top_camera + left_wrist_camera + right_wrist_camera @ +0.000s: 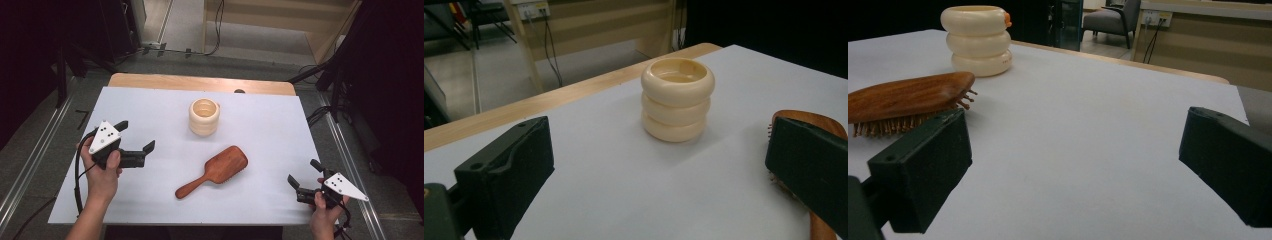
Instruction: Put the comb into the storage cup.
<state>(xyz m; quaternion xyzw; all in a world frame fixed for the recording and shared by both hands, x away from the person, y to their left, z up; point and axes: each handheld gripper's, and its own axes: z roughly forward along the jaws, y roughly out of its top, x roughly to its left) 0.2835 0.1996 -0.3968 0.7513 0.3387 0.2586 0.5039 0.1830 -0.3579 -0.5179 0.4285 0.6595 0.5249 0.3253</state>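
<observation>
A cream ribbed cup [204, 116] shaped like three stacked rings stands upright at the middle back of the white table cover [150, 200]. In front of it lies a brown wooden hairbrush [215, 170], bristles down, handle toward the near left. My left gripper [136, 136] hovers open at the left, jaws toward the cup [677, 99], the brush [804, 122] by its right jaw. Open too, my right gripper [304, 174] sits at the near right corner; its view shows the brush [908, 100] at left and the cup [979, 40] beyond.
The wooden table edge [200, 82] runs along the back beyond the white cover. Cables [215, 30] and dark stands lie on the floor behind the table. A wooden cabinet [1198, 35] and a chair [1110, 20] stand farther off.
</observation>
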